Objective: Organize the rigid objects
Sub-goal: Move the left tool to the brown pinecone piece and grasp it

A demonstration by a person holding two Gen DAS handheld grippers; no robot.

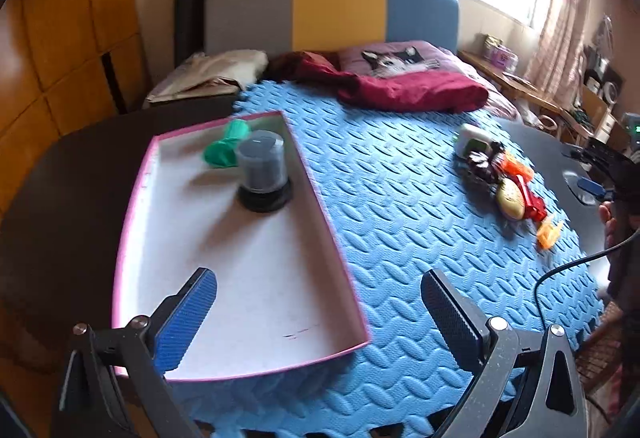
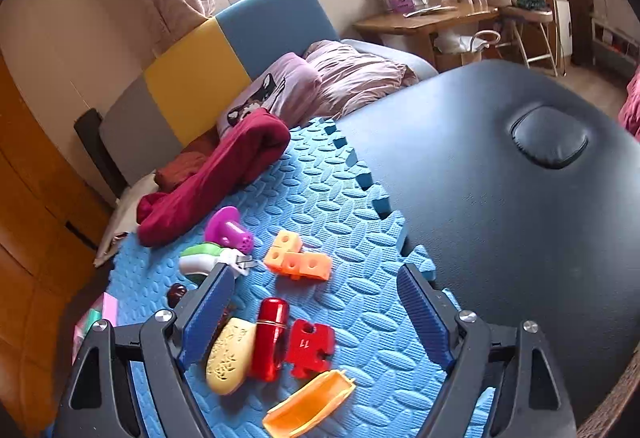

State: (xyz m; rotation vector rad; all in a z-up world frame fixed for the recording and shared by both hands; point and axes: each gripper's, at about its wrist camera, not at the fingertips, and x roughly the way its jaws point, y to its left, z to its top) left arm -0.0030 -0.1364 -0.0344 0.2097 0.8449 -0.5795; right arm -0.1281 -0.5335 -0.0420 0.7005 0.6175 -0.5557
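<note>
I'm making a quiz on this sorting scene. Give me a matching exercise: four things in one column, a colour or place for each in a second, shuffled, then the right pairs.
Things:
1. grey jar
2. puzzle piece
3. cube block
4. left gripper

Colour or place:
A. orange, lying on the blue mat
B. red, marked 11
C. open, above the near end of the pink-edged tray
D. standing upright inside the tray

Pairs: 1-D, 2-B, 3-A, 4-C
</note>
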